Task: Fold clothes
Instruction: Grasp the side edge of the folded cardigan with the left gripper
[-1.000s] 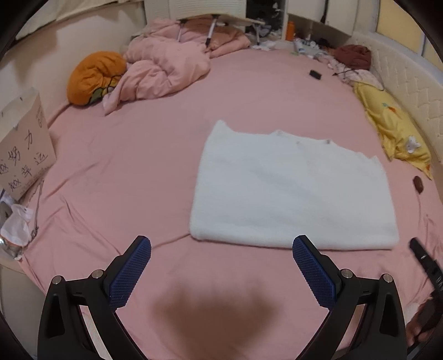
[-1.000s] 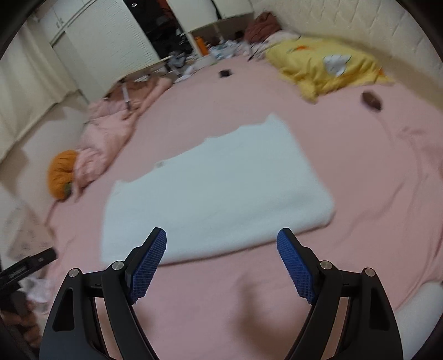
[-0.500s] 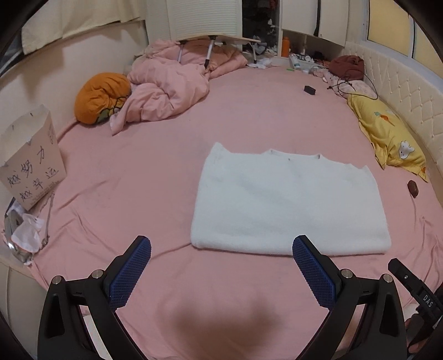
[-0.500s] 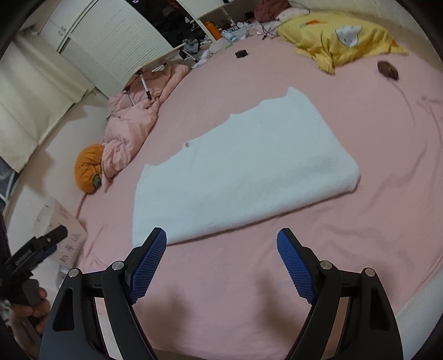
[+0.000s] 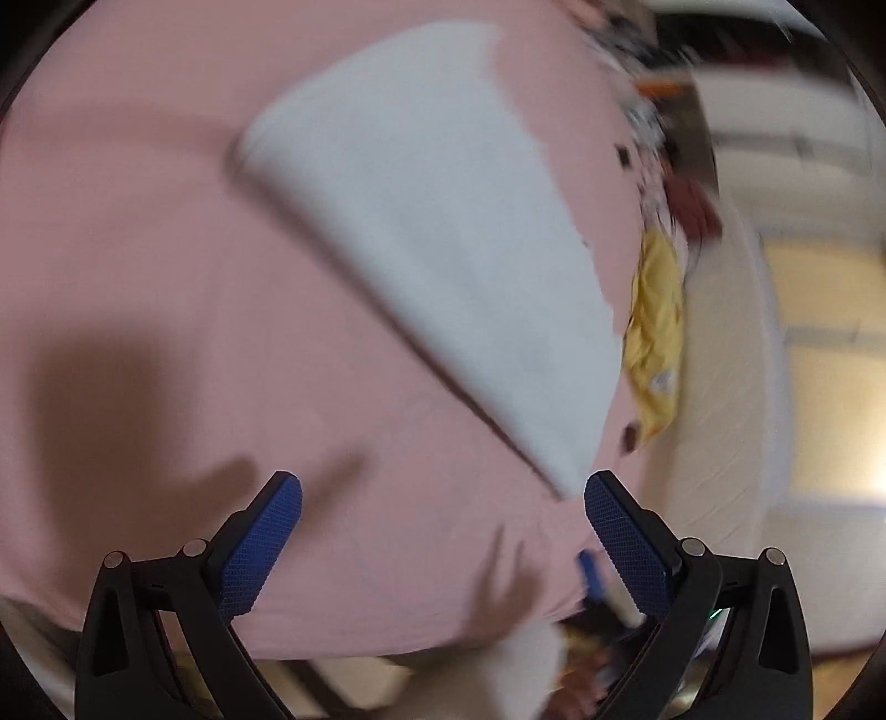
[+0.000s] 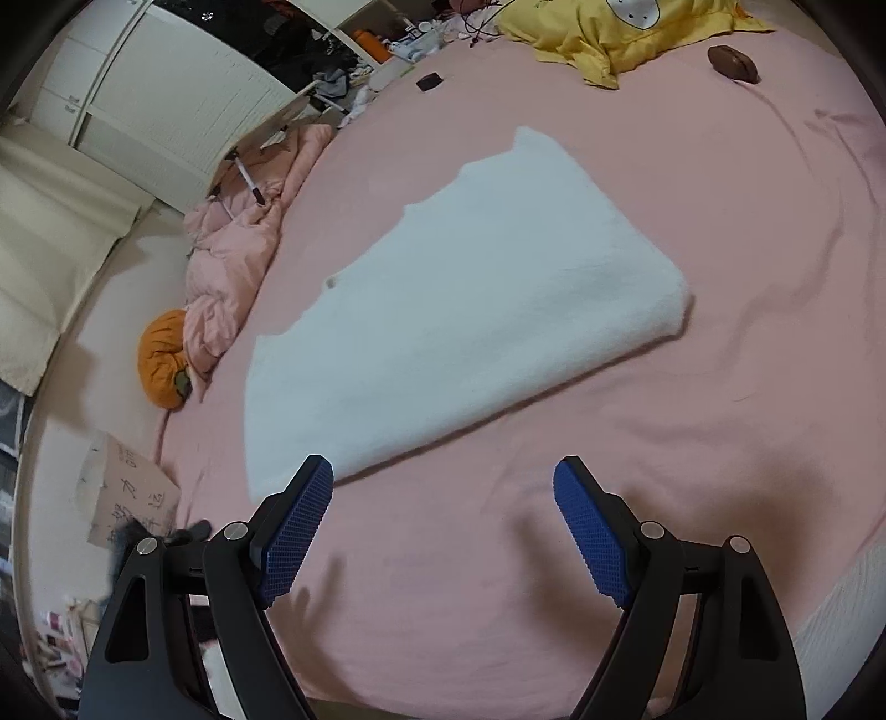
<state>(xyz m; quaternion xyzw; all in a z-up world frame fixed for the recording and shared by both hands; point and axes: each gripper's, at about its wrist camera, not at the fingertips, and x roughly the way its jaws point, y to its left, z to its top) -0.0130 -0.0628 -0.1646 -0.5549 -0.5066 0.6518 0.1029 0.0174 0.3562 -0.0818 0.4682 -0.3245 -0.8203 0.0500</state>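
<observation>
Since the earlier frame the left gripper point(image 5: 443, 523) has been lowered and rolled, so its view is blurred and tilted. The folded white garment point(image 6: 459, 310) is laid flat on the pink bed sheet point(image 6: 692, 443). Both the left gripper and the right gripper point(image 6: 443, 512) are held spread wide, nothing pinched.

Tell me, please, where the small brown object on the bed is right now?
In the right wrist view, the small brown object lies upper right on the pink sheet, beside the yellow pillow.
</observation>
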